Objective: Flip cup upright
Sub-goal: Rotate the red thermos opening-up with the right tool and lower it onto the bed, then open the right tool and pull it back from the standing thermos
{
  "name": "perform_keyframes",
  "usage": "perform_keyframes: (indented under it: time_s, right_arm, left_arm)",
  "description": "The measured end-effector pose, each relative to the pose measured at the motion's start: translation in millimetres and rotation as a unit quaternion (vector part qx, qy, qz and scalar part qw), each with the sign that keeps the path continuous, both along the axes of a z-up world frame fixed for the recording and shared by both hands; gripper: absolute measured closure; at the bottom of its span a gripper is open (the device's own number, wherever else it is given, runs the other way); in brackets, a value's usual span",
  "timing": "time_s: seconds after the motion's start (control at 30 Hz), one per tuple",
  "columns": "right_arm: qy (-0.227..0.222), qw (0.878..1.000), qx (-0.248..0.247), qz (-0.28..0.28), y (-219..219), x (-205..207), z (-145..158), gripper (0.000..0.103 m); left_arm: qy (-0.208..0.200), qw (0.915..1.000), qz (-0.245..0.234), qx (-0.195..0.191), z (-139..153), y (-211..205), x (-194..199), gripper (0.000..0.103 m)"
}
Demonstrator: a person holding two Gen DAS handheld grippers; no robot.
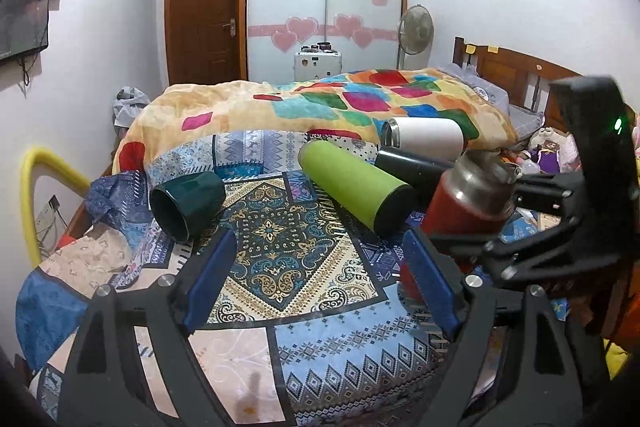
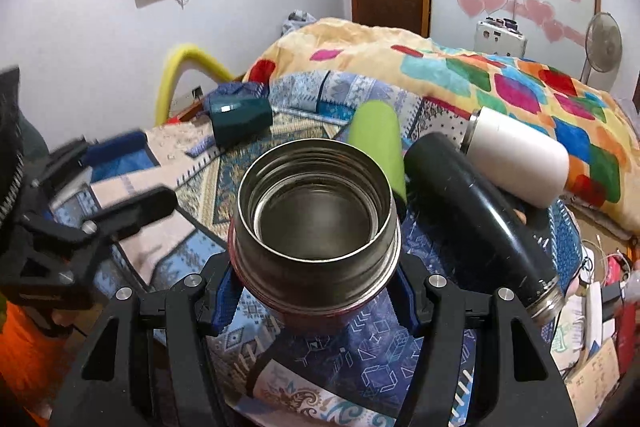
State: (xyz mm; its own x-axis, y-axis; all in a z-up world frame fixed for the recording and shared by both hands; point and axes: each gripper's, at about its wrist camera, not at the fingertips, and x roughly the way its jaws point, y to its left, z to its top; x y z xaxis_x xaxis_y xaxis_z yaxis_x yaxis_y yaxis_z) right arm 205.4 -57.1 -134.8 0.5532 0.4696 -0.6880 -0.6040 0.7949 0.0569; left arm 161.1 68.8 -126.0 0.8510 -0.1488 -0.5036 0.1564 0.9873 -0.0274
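A red flask with a steel open mouth (image 2: 316,223) stands tilted near upright, held between the blue pads of my right gripper (image 2: 316,301), which is shut on its body. In the left wrist view the red flask (image 1: 460,207) and the right gripper (image 1: 560,223) show at the right. My left gripper (image 1: 320,279) is open and empty above the patterned bed sheet (image 1: 288,239). A dark green cup (image 1: 186,201) lies on its side at the left. A lime green flask (image 1: 356,187), a black flask (image 2: 476,215) and a white flask (image 1: 424,137) also lie on their sides.
A colourful quilt (image 1: 320,103) is bunched behind the cups. A wooden headboard (image 1: 516,71) stands at the right, a yellow padded rail (image 1: 32,195) at the left. A fan (image 1: 416,27), a wardrobe and a door are behind the bed.
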Motion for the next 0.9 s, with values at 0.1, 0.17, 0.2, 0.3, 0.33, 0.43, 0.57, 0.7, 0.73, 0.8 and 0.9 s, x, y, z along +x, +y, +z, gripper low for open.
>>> perform_keyframes:
  time_s: [0.1,0.17,0.2,0.3,0.33,0.43,0.57,0.7,0.73,0.8,0.9]
  right_arm:
    - [-0.007,1.0,-0.007,0.002,3.9,-1.9,-4.2,0.044]
    - [-0.009,1.0,-0.008,0.002,4.7,-2.9,-5.6,0.044]
    - [-0.012,1.0,-0.007,0.002,6.0,-2.8,-6.7,0.044]
    - [-0.017,1.0,-0.005,-0.003,7.3,-4.1,-7.8,0.043]
    - [-0.016,1.0,0.0,-0.004,6.3,-4.3,-8.0,0.043]
    - [-0.016,1.0,0.006,-0.014,3.7,-5.5,-8.7,0.041]
    - [-0.026,0.999,0.012,-0.021,-3.3,-18.3,-1.6,0.037]
    - [-0.052,0.998,0.029,-0.033,-20.1,-40.9,18.7,0.032]
    - [-0.06,0.997,0.036,-0.037,-25.7,-47.3,25.6,0.031]
    - [-0.078,0.995,0.05,-0.045,-36.8,-59.7,40.4,0.031]
    - [-0.112,0.989,0.074,-0.059,-53.8,-80.4,65.4,0.031]
  left_arm:
    - [-0.002,1.0,0.004,0.0,-0.3,0.9,-1.1,0.015]
    - [-0.003,1.0,0.005,0.001,-0.3,1.5,-2.5,0.015]
    - [-0.003,1.0,0.005,0.0,-0.1,2.0,-2.8,0.015]
    - [-0.006,1.0,0.007,-0.004,1.5,3.1,-5.5,0.014]
    - [-0.006,0.9999,0.008,-0.004,2.3,3.4,-6.7,0.014]
    - [-0.009,0.9999,0.011,-0.006,5.6,3.3,-10.5,0.014]
    - [-0.018,0.9996,0.02,-0.011,17.7,1.3,-20.8,0.014]
    - [-0.042,0.9987,0.026,-0.014,36.1,-4.1,-38.6,0.014]
    - [-0.052,0.9981,0.029,-0.014,42.9,-6.5,-45.7,0.014]
    - [-0.071,0.9968,0.032,-0.018,55.9,-10.8,-58.7,0.014]
    - [-0.1,0.9941,0.035,-0.022,76.4,-16.5,-78.7,0.014]
